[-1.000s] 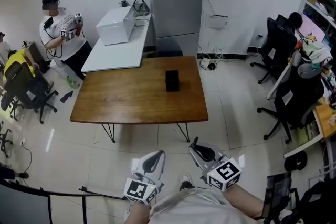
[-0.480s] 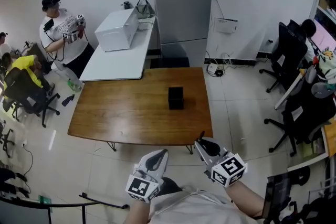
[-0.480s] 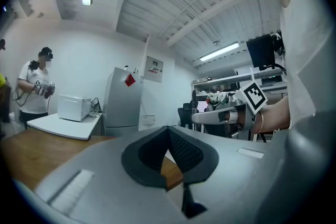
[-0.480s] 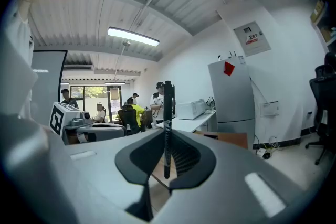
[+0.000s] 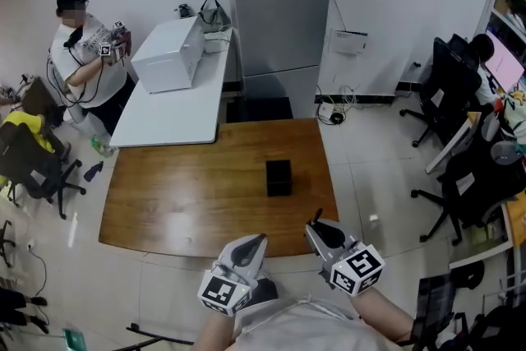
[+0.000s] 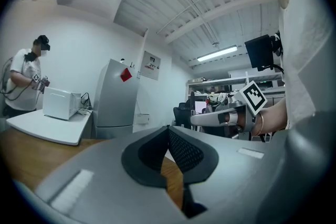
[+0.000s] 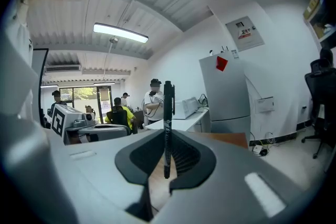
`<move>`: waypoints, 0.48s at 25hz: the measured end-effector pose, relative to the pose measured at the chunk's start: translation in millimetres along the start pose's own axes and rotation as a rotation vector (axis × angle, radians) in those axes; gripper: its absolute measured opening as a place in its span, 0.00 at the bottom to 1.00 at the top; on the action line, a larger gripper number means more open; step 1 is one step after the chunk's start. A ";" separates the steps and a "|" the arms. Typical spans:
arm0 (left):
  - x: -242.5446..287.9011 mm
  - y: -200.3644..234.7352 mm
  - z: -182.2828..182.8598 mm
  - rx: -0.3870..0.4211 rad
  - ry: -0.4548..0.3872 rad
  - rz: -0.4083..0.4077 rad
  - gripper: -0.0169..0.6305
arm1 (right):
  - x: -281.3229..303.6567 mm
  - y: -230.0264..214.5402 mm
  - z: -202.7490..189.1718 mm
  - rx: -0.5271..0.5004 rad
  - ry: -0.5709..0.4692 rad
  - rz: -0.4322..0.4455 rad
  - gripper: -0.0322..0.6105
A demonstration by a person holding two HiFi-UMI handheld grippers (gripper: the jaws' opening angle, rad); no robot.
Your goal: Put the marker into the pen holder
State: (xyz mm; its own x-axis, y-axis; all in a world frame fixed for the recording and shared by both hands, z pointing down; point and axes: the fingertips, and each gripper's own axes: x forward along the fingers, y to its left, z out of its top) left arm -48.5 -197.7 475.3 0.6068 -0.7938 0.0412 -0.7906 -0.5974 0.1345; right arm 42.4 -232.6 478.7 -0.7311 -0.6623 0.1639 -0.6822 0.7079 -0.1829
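Black marker (image 7: pixel 167 118) upright in firm pinch of right gripper (image 7: pixel 167 161), pen holder (image 5: pixel 279 177) well ahead

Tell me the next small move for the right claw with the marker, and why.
Probably carry the right claw forward over the table toward the black pen holder. The marker is clamped upright between its jaws, but the claw hangs at the table's near edge, well short of the holder, so lowering now would likely miss.
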 end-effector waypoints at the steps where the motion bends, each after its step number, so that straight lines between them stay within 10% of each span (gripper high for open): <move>1: 5.1 10.8 3.3 0.000 0.001 -0.011 0.05 | 9.3 -0.7 3.4 0.002 -0.004 -0.005 0.11; 12: 51.1 103.8 12.6 -0.047 0.001 -0.093 0.05 | 89.7 -19.4 10.7 0.018 0.013 -0.098 0.11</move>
State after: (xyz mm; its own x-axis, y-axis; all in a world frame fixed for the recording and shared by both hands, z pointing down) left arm -100.6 -301.6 478.9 0.6779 -0.7347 0.0278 -0.7258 -0.6627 0.1845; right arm -9.8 -308.4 486.6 -0.6609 -0.7249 0.1943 -0.7505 0.6353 -0.1824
